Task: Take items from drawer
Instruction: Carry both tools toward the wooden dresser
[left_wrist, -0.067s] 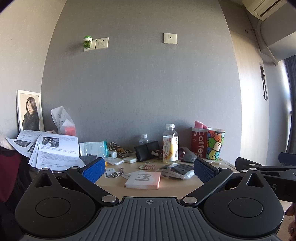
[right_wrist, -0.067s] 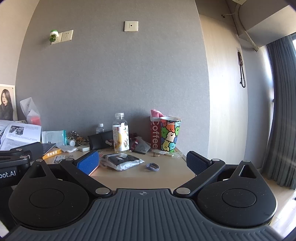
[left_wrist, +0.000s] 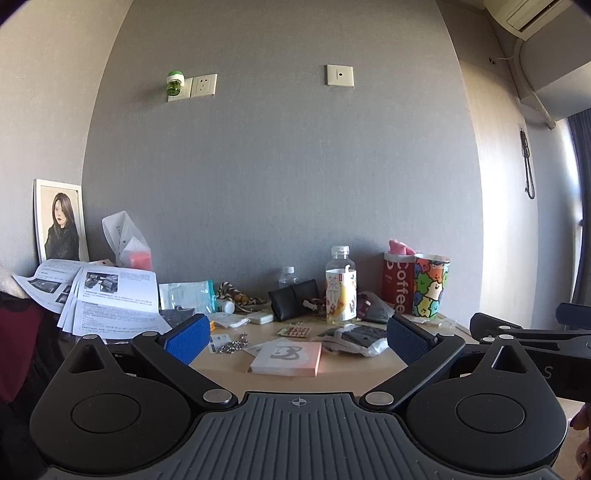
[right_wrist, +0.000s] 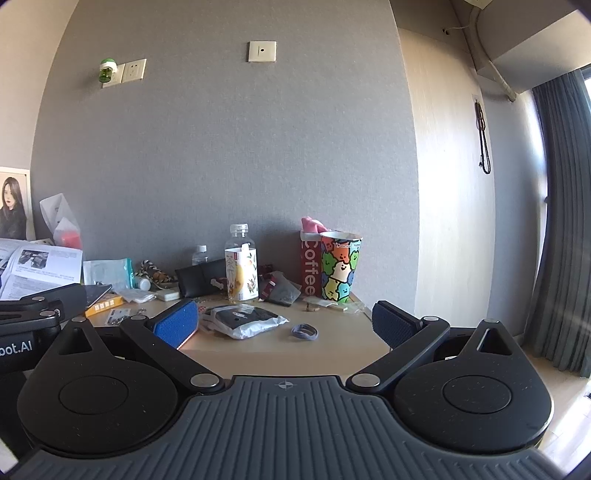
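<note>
Both claws stand wide apart and empty, held level side by side above the near edge of the table (right_wrist: 280, 354). The left gripper (left_wrist: 295, 338) has its blue pads spread to either side of a pink notepad (left_wrist: 286, 356) lying further off on the tabletop. The right gripper (right_wrist: 284, 325) is spread just as wide, with a plastic-wrapped dark packet (right_wrist: 243, 319) and a purple hair band (right_wrist: 304, 331) on the wood beyond it.

Further out stand a tea bottle (right_wrist: 241, 269), a red coffee bag (right_wrist: 310, 264) and a cartoon paper cup (right_wrist: 340, 264) against the grey wall, with printed sheets (left_wrist: 110, 299) off to the left.

The drawer itself is nowhere in either view; I take it to sit below the tabletop, under the cameras' sight. So I cannot tell whether it is open or shut, or what it holds. This clutter could be things already lifted out, or simply what lives on the table; empty claws held level suit either a pause ahead of reaching down or one following a set-down. Any reach for the drawer would call for tipping the claws downward to bring it into view.

A fingertip (left_wrist: 580, 421) shows at the left view's lower right edge, cut off.
</note>
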